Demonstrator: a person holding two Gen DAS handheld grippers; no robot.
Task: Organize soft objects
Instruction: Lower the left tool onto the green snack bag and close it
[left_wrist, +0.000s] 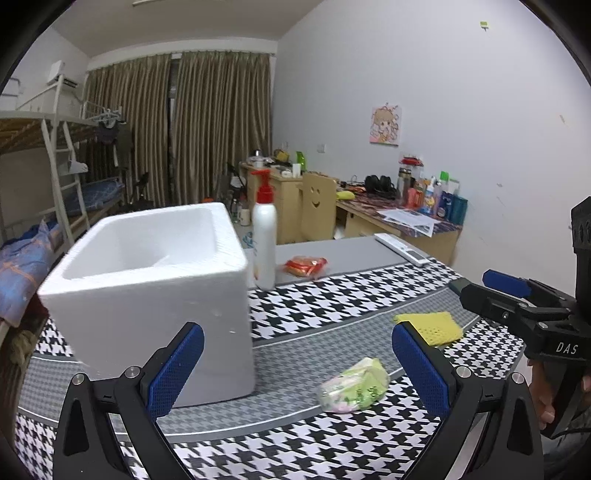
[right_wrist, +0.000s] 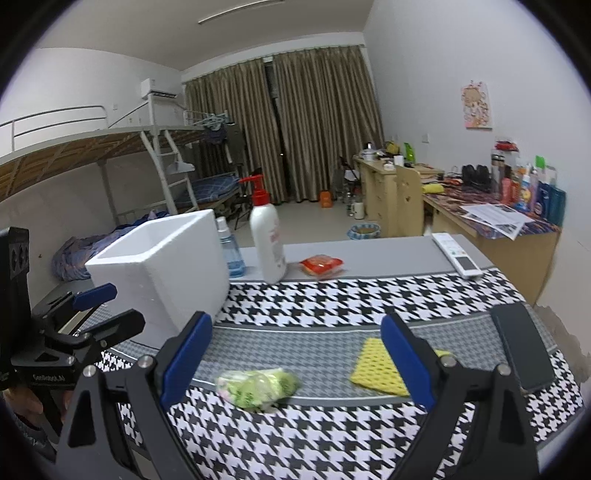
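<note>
A white foam box (left_wrist: 155, 280) stands open-topped on the houndstooth table cloth (left_wrist: 332, 302); it also shows in the right wrist view (right_wrist: 162, 269). A green soft packet (left_wrist: 354, 386) (right_wrist: 258, 387) lies in front of it. A yellow mesh sponge (left_wrist: 430, 325) (right_wrist: 376, 365) lies to the right. A red-orange packet (left_wrist: 306, 266) (right_wrist: 321, 266) lies farther back. My left gripper (left_wrist: 295, 369) is open and empty, above the table short of the green packet. My right gripper (right_wrist: 295, 358) is open and empty, hovering over the green packet and sponge; it also shows at the right of the left wrist view (left_wrist: 491, 291).
A white pump bottle (left_wrist: 264, 240) (right_wrist: 266, 240) stands behind the box, with a blue bottle (right_wrist: 231, 251) beside it. A white remote (left_wrist: 402, 249) (right_wrist: 456, 254) lies at the back right. A black phone (right_wrist: 524, 347) lies near the right edge. Beds and desks stand beyond.
</note>
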